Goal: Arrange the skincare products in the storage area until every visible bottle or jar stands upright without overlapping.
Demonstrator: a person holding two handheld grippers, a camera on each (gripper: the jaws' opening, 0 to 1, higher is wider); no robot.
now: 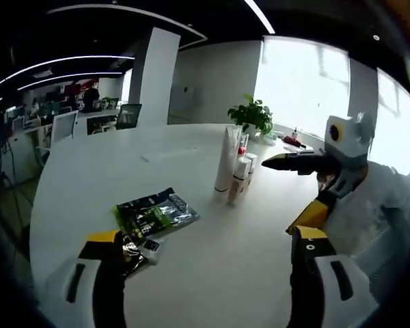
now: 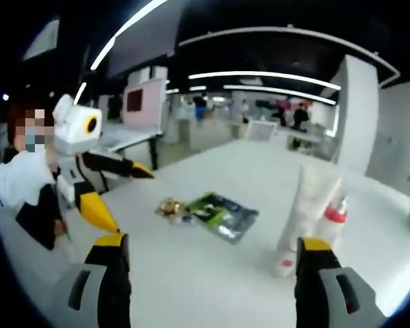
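1. Office space stretches behind a large round white table, with desks, chairs and a potted plant by bright windows beyond the far rim.
2. Ahead of the left gripper, whose jaws stand wide apart with nothing between them, a tall white tube stands upright, touching or nearly touching a shorter white bottle and a red-capped bottle behind it.
3. Just off the left gripper's left jaw lie flat green sachets and a small gold-wrapped item, not standing.
4. The right gripper also has its jaws spread and empty; in its view the tall tube stands just ahead of its right jaw, the sachets ahead at centre.
5. Risk, as I judge it: the three upright containers crowd together, so a jaw reaching for one may knock a neighbour over. The tall tube looks top-heavy and would tip first.
6. The gold-wrapped item sits very near the left jaw tip; a careless sweep could push it toward the table edge.
7. The flat sachets give little to grip; jaws may slide over them or drag the pile into the bottles.
8. The grippers face each other across the table, so simultaneous reaches risk a collision.
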